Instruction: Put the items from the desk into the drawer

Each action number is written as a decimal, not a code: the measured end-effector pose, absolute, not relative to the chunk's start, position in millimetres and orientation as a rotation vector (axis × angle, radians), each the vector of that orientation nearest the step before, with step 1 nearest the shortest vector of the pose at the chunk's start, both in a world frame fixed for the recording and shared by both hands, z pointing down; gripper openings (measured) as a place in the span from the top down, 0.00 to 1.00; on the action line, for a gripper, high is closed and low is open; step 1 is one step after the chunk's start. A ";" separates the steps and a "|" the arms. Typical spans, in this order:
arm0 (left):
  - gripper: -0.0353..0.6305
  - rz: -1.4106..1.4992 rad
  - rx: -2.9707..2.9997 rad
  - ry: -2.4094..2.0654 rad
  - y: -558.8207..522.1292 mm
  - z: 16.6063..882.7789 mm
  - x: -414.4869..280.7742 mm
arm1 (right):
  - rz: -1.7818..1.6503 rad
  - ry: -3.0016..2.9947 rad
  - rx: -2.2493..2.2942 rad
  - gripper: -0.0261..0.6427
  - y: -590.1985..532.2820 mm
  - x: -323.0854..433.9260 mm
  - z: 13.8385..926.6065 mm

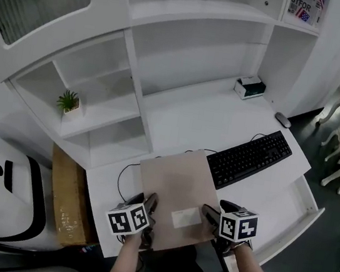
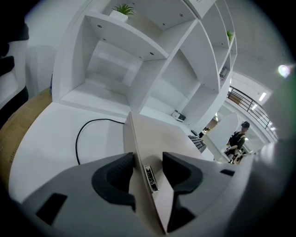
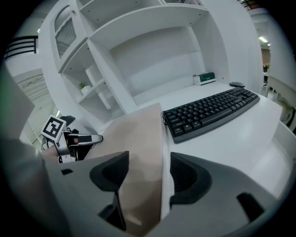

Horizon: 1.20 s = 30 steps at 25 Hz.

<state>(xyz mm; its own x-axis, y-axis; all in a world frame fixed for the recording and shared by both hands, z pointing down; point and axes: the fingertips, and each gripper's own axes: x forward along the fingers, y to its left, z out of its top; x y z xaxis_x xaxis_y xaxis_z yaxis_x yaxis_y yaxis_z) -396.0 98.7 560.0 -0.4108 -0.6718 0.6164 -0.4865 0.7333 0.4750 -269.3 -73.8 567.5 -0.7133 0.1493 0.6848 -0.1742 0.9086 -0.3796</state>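
Observation:
A thin beige board (image 1: pixel 174 186) with a small white label near its front edge lies tilted over the front of the white desk (image 1: pixel 210 119). My left gripper (image 1: pixel 147 216) is shut on its near left corner and my right gripper (image 1: pixel 209 218) on its near right corner. In the left gripper view the board (image 2: pixel 159 134) runs edge-on between the jaws of that gripper (image 2: pixel 148 173). The right gripper view shows the board (image 3: pixel 138 134) passing between the jaws of that gripper (image 3: pixel 145 178). An open white drawer (image 1: pixel 308 209) juts out at the desk's front right.
A black keyboard (image 1: pixel 249 157) lies right of the board, with a dark mouse (image 1: pixel 282 120) and a small green-and-white box (image 1: pixel 249 87) behind it. A black cable (image 1: pixel 125 176) loops at the left. Shelves hold a potted plant (image 1: pixel 69 102). A cardboard box (image 1: pixel 68 199) stands left of the desk.

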 end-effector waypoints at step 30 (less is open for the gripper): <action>0.69 -0.298 0.998 -2.138 103.2 501.3 -371.5 | 0.602 -2.399 0.085 0.62 -54.2 -230.5 515.2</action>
